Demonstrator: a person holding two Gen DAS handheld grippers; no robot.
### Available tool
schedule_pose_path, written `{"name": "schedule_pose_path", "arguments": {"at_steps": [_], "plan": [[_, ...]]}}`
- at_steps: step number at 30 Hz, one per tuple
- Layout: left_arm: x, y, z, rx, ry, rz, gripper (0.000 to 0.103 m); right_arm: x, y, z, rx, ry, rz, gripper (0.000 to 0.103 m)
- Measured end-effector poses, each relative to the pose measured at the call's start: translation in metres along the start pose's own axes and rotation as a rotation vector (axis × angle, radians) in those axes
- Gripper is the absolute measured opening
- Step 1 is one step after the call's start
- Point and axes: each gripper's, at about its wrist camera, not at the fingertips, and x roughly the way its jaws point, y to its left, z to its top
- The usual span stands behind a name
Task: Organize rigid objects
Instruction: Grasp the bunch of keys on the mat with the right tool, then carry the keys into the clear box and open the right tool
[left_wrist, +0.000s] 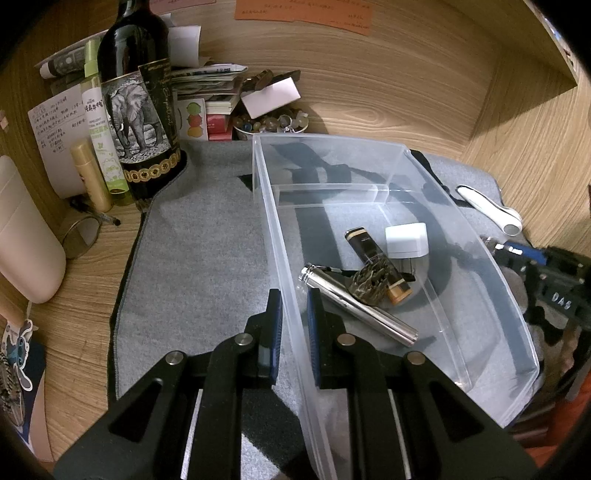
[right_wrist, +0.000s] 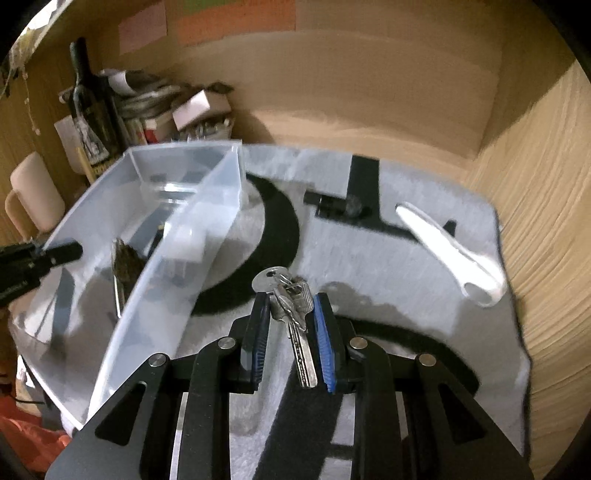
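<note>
A clear plastic bin (left_wrist: 476, 236) stands on a grey mat (left_wrist: 199, 236). My left gripper (left_wrist: 294, 300) is shut on the bin's left wall. In the bin lie a silver flashlight (left_wrist: 354, 302), a black and gold lighter (left_wrist: 376, 258), a white charger (left_wrist: 406, 240) and a pine cone (left_wrist: 369, 282). My right gripper (right_wrist: 291, 306) is shut on a bunch of keys (right_wrist: 291, 306) and holds it above the mat (right_wrist: 369, 258), right of the bin (right_wrist: 159, 258). A white tool (right_wrist: 450, 254) and a small black object (right_wrist: 332, 203) lie on the mat beyond.
A wine bottle (left_wrist: 136, 103), spray bottle (left_wrist: 99, 122), gold tube (left_wrist: 90, 173), papers and a bowl of beads (left_wrist: 269, 122) crowd the back left corner. A pale pink container (left_wrist: 22, 229) stands at left. Wooden walls close in at the back and right.
</note>
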Motion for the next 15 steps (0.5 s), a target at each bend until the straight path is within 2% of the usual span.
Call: {"name": "schedule_pose_path", "arguments": {"at_steps": [6,15], "plan": [[0.0,0.0,0.0,-0.001,-0.001,0.001,0.013,-0.02,0.003,0.016,-0.012,-0.078,-0.005,0.022],[0.0,0.0,0.0,-0.002,-0.002,0.001,0.013,-0.037,0.032,0.037,-0.082,-0.173,0.052,0.022]]}}
